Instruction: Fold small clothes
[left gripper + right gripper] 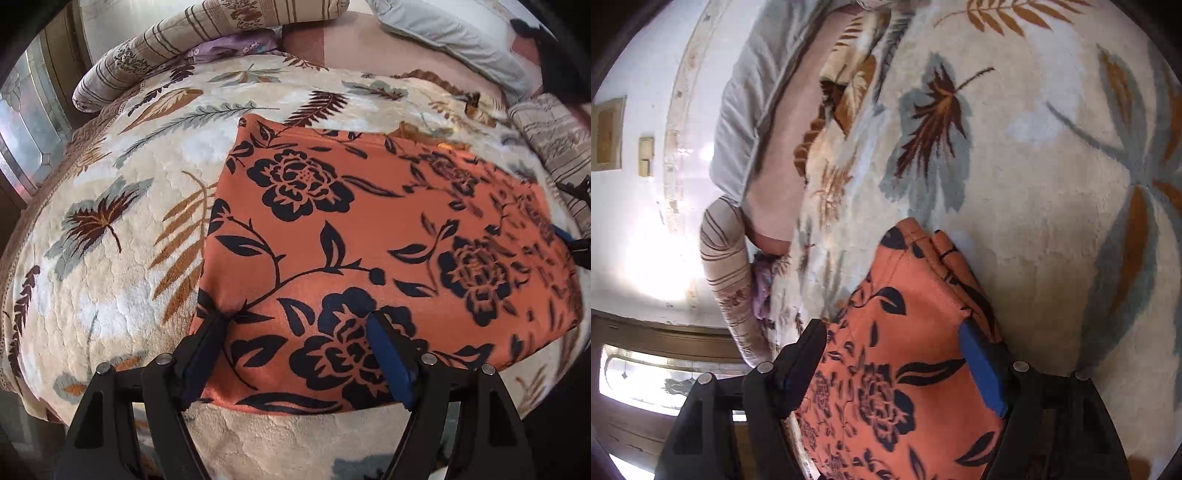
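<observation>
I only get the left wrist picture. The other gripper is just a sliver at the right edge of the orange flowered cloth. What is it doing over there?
Observer: The right gripper is open. The orange cloth lies between its two fingers and is not pinched.
Operator: Is the cloth a single sheet at that end?
Observer: No. Its far corner shows several folded layers stacked on the blanket.
Operator: Anything beyond the bed on that side?
Observer: A white wall with a small beige plate on it.
</observation>
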`<state>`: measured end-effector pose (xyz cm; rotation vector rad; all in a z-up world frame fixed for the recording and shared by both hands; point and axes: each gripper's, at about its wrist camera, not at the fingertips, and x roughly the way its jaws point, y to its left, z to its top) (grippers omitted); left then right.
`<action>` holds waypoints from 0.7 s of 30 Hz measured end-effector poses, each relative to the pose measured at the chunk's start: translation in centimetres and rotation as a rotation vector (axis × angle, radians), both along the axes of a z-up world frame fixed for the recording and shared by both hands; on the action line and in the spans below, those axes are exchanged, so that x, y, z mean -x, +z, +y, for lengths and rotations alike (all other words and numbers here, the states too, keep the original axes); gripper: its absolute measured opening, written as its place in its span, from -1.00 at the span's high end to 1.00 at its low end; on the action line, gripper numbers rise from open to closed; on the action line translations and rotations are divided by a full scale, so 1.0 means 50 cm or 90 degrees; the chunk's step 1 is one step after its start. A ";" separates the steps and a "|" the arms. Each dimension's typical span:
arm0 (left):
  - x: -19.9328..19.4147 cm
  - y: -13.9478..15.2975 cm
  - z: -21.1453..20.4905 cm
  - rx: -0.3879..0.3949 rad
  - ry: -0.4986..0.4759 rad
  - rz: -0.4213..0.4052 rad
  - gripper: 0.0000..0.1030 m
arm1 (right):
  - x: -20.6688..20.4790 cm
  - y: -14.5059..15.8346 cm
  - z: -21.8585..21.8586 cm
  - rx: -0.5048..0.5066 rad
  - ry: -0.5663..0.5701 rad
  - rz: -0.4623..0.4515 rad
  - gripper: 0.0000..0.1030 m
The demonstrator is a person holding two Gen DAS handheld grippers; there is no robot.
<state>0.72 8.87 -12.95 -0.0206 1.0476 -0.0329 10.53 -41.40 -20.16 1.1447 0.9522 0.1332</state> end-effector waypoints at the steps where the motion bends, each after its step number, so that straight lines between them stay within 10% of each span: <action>1: -0.001 0.010 0.008 0.021 0.003 -0.008 -0.53 | -0.003 0.018 0.012 0.018 0.021 -0.020 -0.52; 5: -0.045 0.060 0.053 0.093 0.039 -0.039 -0.53 | -0.027 0.037 0.041 0.053 0.054 -0.043 -0.52; 10: -0.113 -0.021 0.141 0.044 0.157 0.075 -0.54 | -0.020 -0.020 0.017 0.044 0.035 -0.023 -0.52; 13: -0.130 0.018 0.161 0.067 0.179 0.034 -0.52 | -0.024 0.012 0.019 0.071 0.060 -0.014 -0.52; 21: -0.320 0.017 0.113 -0.019 0.117 0.040 -0.52 | -0.066 0.019 0.031 0.060 0.087 -0.016 -0.52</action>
